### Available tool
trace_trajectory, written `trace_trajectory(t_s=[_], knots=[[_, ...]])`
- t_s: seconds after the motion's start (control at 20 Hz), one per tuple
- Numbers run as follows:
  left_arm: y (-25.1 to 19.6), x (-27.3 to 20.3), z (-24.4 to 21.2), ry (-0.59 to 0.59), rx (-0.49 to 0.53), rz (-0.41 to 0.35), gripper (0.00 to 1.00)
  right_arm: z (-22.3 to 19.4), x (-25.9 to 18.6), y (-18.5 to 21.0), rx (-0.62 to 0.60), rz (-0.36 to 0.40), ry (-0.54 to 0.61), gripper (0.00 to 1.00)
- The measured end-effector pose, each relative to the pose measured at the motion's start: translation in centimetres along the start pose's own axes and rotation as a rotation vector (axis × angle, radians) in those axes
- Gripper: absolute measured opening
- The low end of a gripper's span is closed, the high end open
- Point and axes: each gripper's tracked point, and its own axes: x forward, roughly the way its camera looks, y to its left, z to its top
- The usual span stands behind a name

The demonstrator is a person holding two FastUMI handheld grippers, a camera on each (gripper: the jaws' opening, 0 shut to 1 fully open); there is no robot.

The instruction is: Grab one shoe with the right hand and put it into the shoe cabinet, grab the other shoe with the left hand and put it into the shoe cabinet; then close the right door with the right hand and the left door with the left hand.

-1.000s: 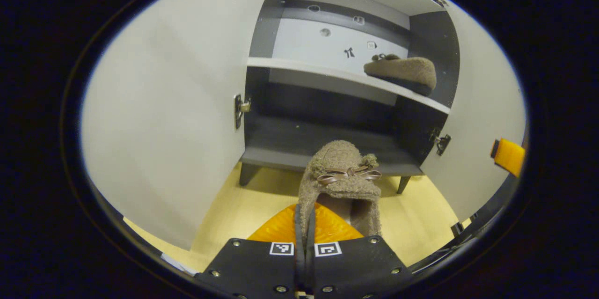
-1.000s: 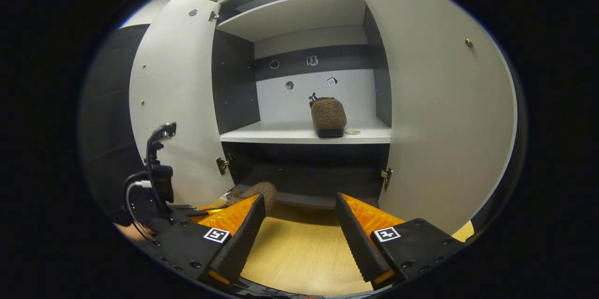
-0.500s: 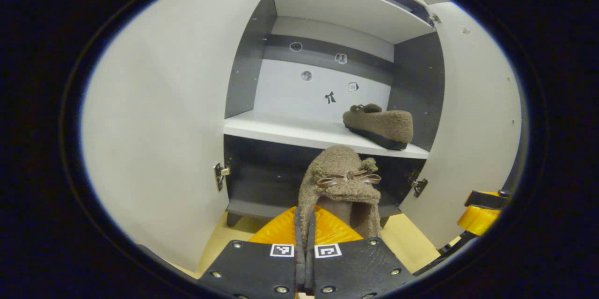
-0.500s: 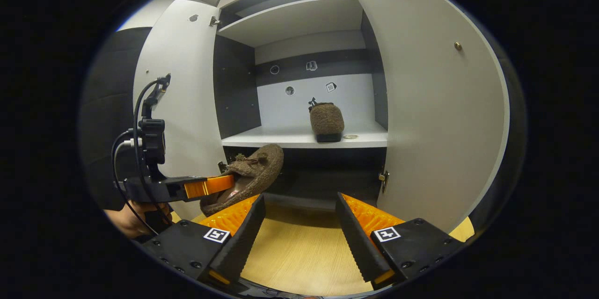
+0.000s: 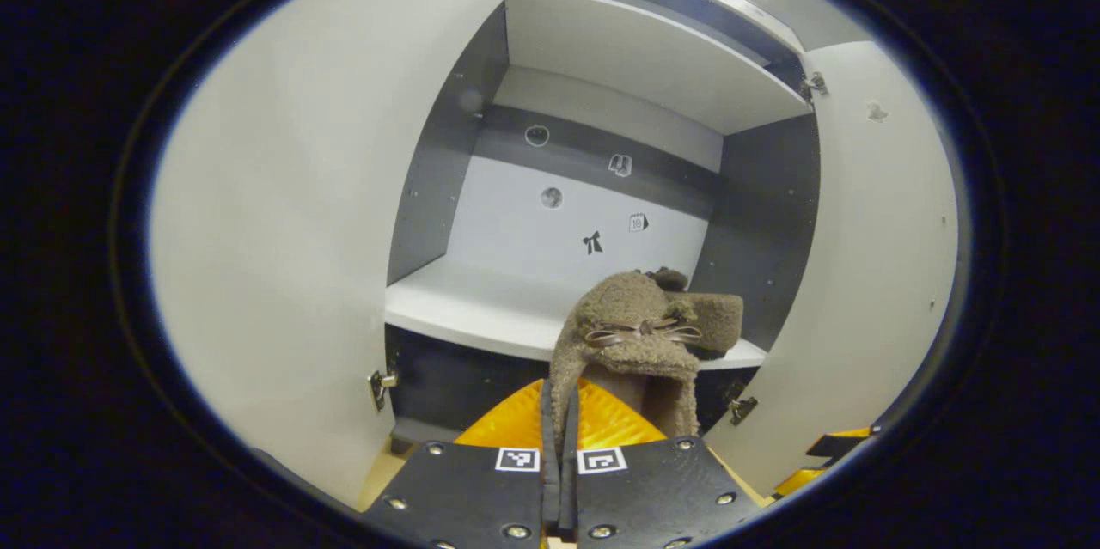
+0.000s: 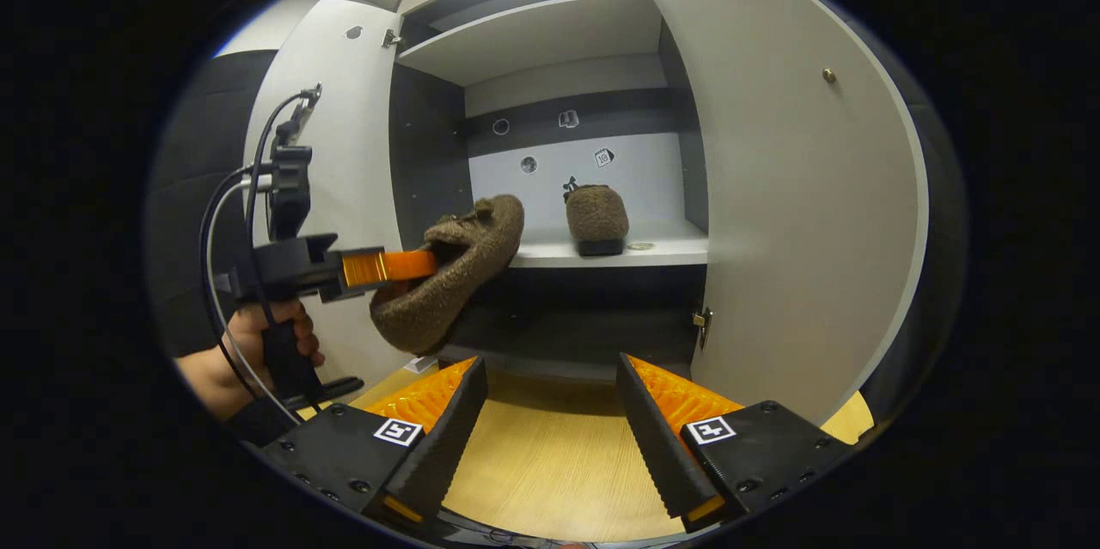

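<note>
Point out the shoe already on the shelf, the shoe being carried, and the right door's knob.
Shelved shoe (image 6: 598, 214): right gripper view, on its fuzzy heel.
Carried shoe (image 5: 625, 317): left gripper view, on the fuzzy toe above the bow.
Right door knob (image 6: 828, 76): right gripper view, on the small round knob.

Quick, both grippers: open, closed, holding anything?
Left hand-held gripper: closed on the second shoe.
Right hand-held gripper: open, holding nothing.
</note>
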Motion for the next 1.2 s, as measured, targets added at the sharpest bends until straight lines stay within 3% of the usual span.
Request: trace_trajectory(t_s=[0.2, 0.25, 0.3, 0.35, 0.7, 0.85, 0.95, 1.05, 1.2], knots=[[1.0, 3.6, 3.6, -0.053, 0.011, 0.025, 0.01, -0.3, 0.3, -0.5, -0.002, -0.027, 0.007, 0.96], [1.2, 4.6, 4.3, -0.064, 0.017, 0.031, 0.08, -0.5, 0.2, -0.7, -0.002, -0.038, 0.007, 0.96], [1.5, 5.8, 5.0, -0.072, 0.025, 0.036, 0.08, -0.6, 0.3, -0.8, 0.0, -0.047, 0.009, 0.96], [1.7, 6.9, 5.6, -0.077, 0.034, 0.041, 0.01, -0.8, 0.3, -0.9, 0.004, -0.053, 0.012, 0.96], [2.7, 14.9, 6.9, -0.042, 0.049, 0.079, 0.01, -0.9, 0.4, -2.1, 0.001, -0.115, 0.014, 0.96], [3.4, 17.0, 6.7, -0.015, 0.094, 0.121, 0.01, -0.8, 0.2, -2.9, 0.005, -0.143, 0.013, 0.96], [2.8, 18.0, 7.3, -0.024, 0.097, 0.11, 0.02, -0.7, 0.0, -3.2, 0.011, -0.153, 0.012, 0.96], [2.3, 17.3, 8.5, -0.047, 0.116, 0.092, 0.13, -0.3, -0.5, -3.4, 0.015, -0.158, 0.0, 0.96], [1.1, 14.6, 9.4, -0.082, 0.16, 0.082, 0.75, 0.7, -1.2, -3.5, 0.015, -0.157, -0.033, 0.96]])
